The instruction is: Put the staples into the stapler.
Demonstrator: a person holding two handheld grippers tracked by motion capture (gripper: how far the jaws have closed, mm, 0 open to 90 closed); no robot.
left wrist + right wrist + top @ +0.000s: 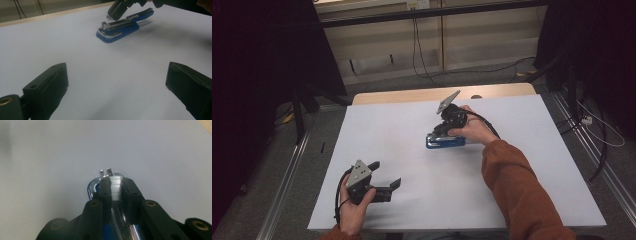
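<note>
The white rectangular table top (412, 150) carries all items. The left gripper (384, 182), black with a grey three-cornered plate, rests low near the table's close edge; its jaws stand wide apart with only bare table surface between them. The blue and chrome metal stapler (117, 28) lies flat on the table, well ahead of the left jaws and apart from them, with its top arm (141, 13) swung open and the chrome staple channel exposed. The right gripper (116, 188) is directly above the stapler's front end, jaws pointing down into the open channel. The right jaws are drawn close together and clamp a strip of silver staples (116, 187), which sits between the two pads just above the chrome channel (125, 225).
</note>
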